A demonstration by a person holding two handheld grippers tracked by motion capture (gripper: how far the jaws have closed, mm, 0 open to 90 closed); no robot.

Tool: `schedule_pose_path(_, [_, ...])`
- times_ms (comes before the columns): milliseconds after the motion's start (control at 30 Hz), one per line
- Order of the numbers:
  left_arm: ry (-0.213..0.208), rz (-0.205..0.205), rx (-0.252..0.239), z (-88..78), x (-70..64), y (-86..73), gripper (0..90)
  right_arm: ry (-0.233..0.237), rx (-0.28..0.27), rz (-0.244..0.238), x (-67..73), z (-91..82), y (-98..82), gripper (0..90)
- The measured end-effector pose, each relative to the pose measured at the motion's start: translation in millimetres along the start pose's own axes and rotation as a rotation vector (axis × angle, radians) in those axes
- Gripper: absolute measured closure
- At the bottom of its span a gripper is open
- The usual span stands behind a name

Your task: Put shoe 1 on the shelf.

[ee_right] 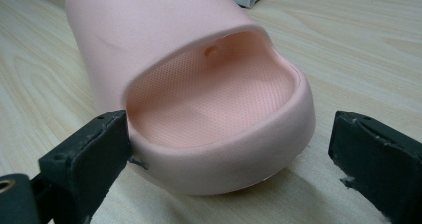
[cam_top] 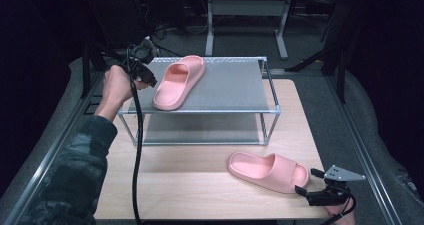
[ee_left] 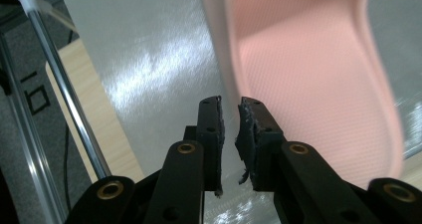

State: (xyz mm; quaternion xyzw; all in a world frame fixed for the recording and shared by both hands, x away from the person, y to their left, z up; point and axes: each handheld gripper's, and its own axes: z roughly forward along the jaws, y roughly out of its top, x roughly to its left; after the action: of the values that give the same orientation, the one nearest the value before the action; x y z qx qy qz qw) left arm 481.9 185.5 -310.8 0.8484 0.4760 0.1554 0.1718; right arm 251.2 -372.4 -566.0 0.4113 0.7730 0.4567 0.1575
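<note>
A pink slipper [cam_top: 177, 81] lies aslant on the top of a metal rack [cam_top: 230, 87]. My left gripper [cam_top: 150, 80] sits at that slipper's heel-side edge, over the rack's left end. In the left gripper view its jaws [ee_left: 230, 109] stand almost together, with only bare shelf showing in the slit, and the slipper's rim [ee_left: 219, 45] runs up to their tips. A second pink slipper [cam_top: 267, 171] rests on the wooden table [cam_top: 200, 185]. My right gripper [cam_top: 309, 181] is open at its toe end. Its jaws [ee_right: 224, 154] flank the toe opening [ee_right: 214, 114], and the left pad [ee_right: 87, 154] is nearly against it.
The rack has a lower shelf [cam_top: 200, 130] with nothing on it, and thin metal posts at its corners [cam_top: 272, 115]. A black cable [cam_top: 136, 155] hangs from the left gripper across the table's left side. Dark floor and a desk frame [cam_top: 245, 15] lie beyond.
</note>
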Motion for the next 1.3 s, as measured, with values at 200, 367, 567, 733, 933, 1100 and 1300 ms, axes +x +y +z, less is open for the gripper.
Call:
schedule_pose_path(200, [-0.029, -0.009, 0.025, 20.4, 1.9, -10.4, 79.2, -0.008, 0.004, 0.000, 0.0, -0.1, 0.0, 2.9])
schedule_pose_path(367, [-0.051, -0.012, -0.006, 21.7, -2.7, -13.7, 82.2, -0.009, 0.000, -0.001, 0.2, -0.4, 0.0, 3.1])
schedule_pose_path(567, [-0.092, -0.011, -0.026, 22.1, -9.2, -16.5, 81.1, -0.009, -0.001, -0.001, 0.5, -0.5, -0.1, 3.2])
schedule_pose_path(733, [-0.137, 0.012, -0.036, 21.5, -19.7, -15.8, 78.9, -0.005, 0.000, 0.004, 0.5, -0.3, 0.1, 3.2])
schedule_pose_path(933, [-0.166, 0.049, -0.048, 23.1, -38.4, -7.9, 77.1, -0.010, 0.000, 0.003, 0.4, -0.3, 0.1, 3.3])
schedule_pose_path(1100, [-0.167, 0.061, -0.049, 21.4, -42.4, -6.5, 71.3, -0.010, 0.001, 0.003, 0.4, -0.4, 0.1, 3.3])
schedule_pose_path(1300, [-0.189, 0.058, -0.092, 5.9, -38.8, -19.8, 45.7, -0.016, 0.000, 0.002, 0.2, -0.5, 0.0, 3.5])
